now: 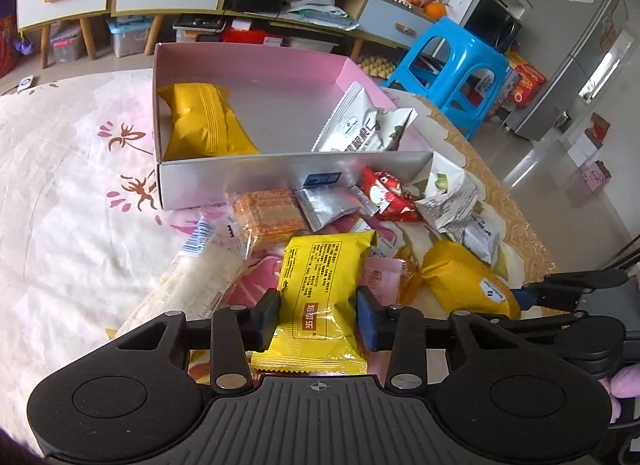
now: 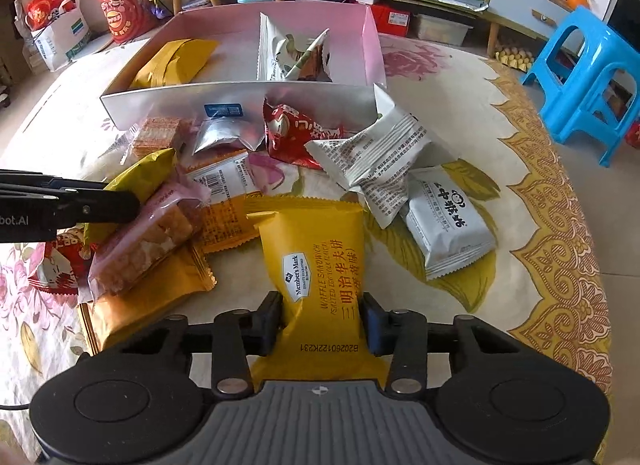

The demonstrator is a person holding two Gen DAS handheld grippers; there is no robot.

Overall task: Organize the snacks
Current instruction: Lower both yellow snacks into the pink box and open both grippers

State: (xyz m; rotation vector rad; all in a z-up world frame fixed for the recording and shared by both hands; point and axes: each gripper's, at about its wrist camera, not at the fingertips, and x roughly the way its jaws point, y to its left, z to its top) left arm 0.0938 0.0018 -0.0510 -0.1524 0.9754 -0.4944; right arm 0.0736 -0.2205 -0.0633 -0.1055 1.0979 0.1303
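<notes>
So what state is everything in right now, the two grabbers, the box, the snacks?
Left gripper: shut on yellow packet.
Right gripper: shut on waffle sandwich packet.
Box: open, holding an orange-yellow packet and white packets.
Other snacks: loose on the tablecloth.

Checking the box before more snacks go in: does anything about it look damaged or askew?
Yes. The box's near right corner has split open, its flap folded outward, and a white snack packet and a red one lie against the gap. Inside, a white packet leans on edge rather than lying flat.
</notes>
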